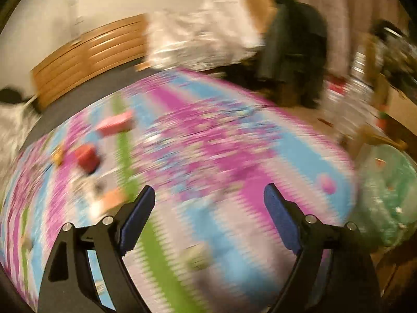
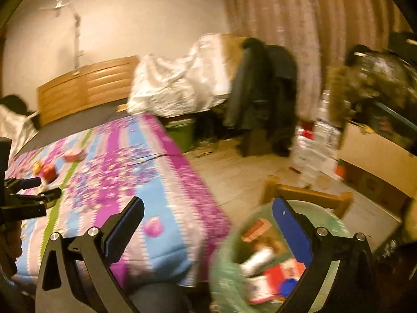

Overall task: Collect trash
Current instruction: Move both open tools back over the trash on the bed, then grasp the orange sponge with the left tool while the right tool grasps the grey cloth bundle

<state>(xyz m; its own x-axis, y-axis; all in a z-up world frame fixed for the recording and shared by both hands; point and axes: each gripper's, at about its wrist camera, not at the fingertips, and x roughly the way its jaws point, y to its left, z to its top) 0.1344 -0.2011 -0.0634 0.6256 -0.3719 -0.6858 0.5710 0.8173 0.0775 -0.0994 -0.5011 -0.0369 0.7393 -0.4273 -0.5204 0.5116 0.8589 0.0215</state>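
- Left gripper [image 1: 208, 195]: jaws spread wide, nothing between the blue pads [image 1: 138, 219]. It hangs over the patterned bedspread [image 1: 234, 156]. View heavily blurred.
- Right gripper [image 2: 208, 208]: jaws spread as wide, empty. Left finger over the bedspread corner, right finger over the trash bin [image 2: 226, 274].
- Trash bin: green-lined, at 5 o'clock in the right wrist view, just beside the bed's corner. Inside: a white bottle [image 2: 258, 259] lying with its long axis running from 7 to 1 o'clock, red-and-white cartons [image 2: 281, 274], a blue cap [image 2: 288, 285].
- Trash on the bed, left wrist view: a pink box [image 1: 116, 125] at 10 o'clock, long axis near level, tipped up to the right; a red cube-like item [image 1: 87, 157] below it; a small yellow item [image 1: 57, 156] just beside that. Orientation of the last two cannot be told through blur.
- A pink round item [image 2: 154, 227] lies near the bed's corner.
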